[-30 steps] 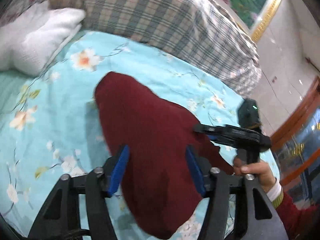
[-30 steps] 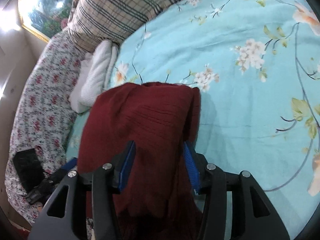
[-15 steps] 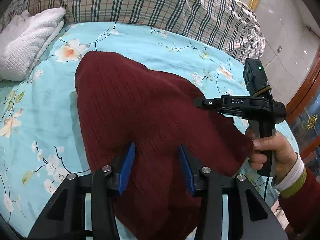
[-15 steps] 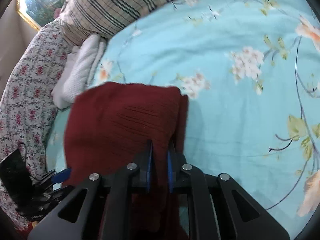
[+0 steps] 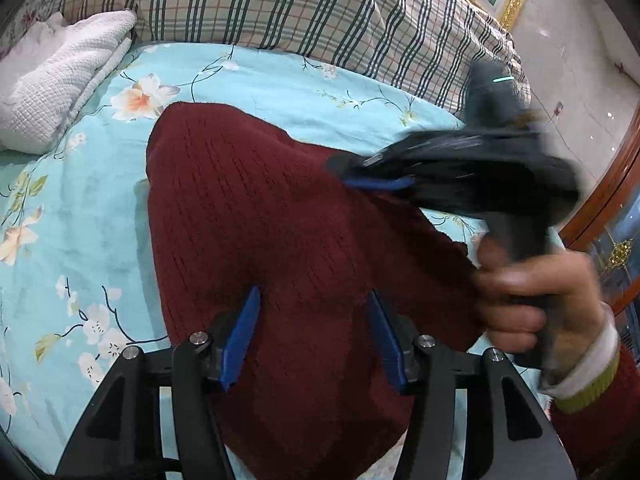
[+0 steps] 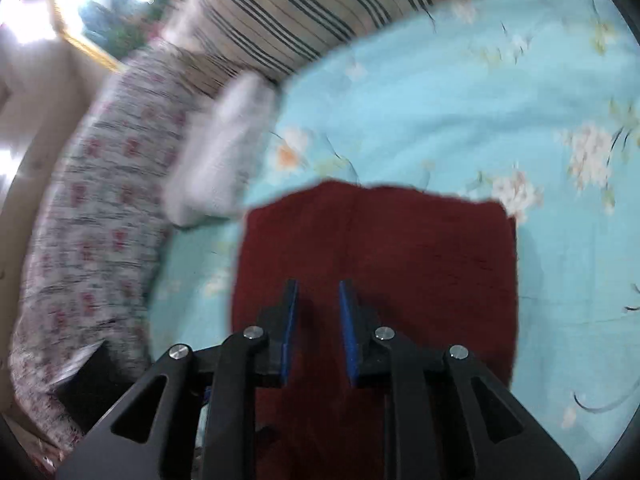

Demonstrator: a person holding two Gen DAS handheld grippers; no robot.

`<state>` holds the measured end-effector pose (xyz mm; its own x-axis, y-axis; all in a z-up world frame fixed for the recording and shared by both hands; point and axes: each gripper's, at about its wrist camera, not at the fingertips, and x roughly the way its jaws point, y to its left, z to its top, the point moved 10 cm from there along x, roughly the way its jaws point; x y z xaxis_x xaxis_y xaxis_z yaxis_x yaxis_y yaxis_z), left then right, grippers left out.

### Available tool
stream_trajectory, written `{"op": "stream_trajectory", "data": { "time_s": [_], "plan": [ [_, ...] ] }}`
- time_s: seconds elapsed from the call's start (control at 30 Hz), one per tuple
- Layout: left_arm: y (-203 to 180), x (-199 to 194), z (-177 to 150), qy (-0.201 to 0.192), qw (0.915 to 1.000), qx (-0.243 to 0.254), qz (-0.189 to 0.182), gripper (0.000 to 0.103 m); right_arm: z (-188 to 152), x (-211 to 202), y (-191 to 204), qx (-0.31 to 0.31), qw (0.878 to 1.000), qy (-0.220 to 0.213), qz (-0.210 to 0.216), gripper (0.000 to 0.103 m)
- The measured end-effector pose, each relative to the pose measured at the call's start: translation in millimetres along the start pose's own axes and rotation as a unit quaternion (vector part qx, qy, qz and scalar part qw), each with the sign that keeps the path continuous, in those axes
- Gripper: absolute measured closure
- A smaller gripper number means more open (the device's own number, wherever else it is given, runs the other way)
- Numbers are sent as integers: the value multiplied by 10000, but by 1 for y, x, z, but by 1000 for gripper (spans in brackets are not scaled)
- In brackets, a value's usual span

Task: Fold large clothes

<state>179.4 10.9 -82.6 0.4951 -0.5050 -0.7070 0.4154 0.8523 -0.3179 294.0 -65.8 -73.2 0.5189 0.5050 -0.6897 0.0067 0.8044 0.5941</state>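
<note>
Lying folded on the floral turquoise bedsheet (image 5: 280, 88), the dark red knitted sweater (image 5: 256, 216) takes up the middle of both views, with its far edge pointing toward the plaid pillow (image 5: 320, 12) and a white folded blanket (image 5: 60, 80) off beyond its left corner. The left gripper (image 5: 314, 336) hovers over the near part of the sweater with its blue pads spread apart, having just widened a little; knit shows between them, but the pads do not press on it. The right gripper (image 6: 318, 328), blurred in the left wrist view (image 5: 376, 182), sits above the sweater's right side, gripped by a hand (image 5: 532, 296) in a red sleeve with a white and yellow cuff. Its jaws have just parted slightly after a pinch, and they now stand narrowly separated above the cloth with nothing caught between them. From the right wrist view the sweater (image 6: 380, 264) looks like a rough rectangle, flat on the sheet, with a flowered quilt (image 6: 92, 220) farther left of it.
</note>
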Motion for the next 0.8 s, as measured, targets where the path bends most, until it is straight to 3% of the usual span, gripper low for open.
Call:
{"op": "stream_trajectory", "data": {
  "time_s": [0.03, 0.07, 0.1, 0.17, 0.27, 0.43, 0.5, 0.57, 0.73, 0.8],
  "plan": [
    [1, 2, 1, 8, 10000, -5, 2, 48, 2, 8, -9, 79, 10000, 27, -15, 86],
    [3, 4, 2, 16, 10000, -10, 24, 48, 7, 18, -20, 134, 9999, 27, -41, 102],
    [4, 6, 3, 27, 10000, -10, 59, 47, 12, 23, -26, 228, 9997, -1, 26, 103],
    [5, 13, 5, 0, 9998, 93, 187, 45, 19, 23, -30, 371, 9992, -79, 92, 103],
    [4, 13, 6, -6, 9998, 17, 203, 46, 24, 15, -31, 336, 9992, -175, -144, 103],
    [2, -21, 12, -36, 9991, -231, -367, 47, 8, -25, -18, 186, 9993, -324, -78, 100],
    [6, -30, 18, -120, 9985, -309, -435, 47, -1, -44, -10, 86, 9990, -432, 3, 100],
    [10, -36, 29, -250, 9989, -243, -321, 49, -17, -63, -1, -23, 9986, -502, 140, 100],
    [18, -27, 67, -473, 9988, -105, -110, 57, -52, -80, -2, -175, 9988, -462, -51, 100],
    [25, -10, 80, -351, 9993, -97, -59, 57, -64, -78, -7, -183, 9992, -351, -99, 100]
  ]
}}
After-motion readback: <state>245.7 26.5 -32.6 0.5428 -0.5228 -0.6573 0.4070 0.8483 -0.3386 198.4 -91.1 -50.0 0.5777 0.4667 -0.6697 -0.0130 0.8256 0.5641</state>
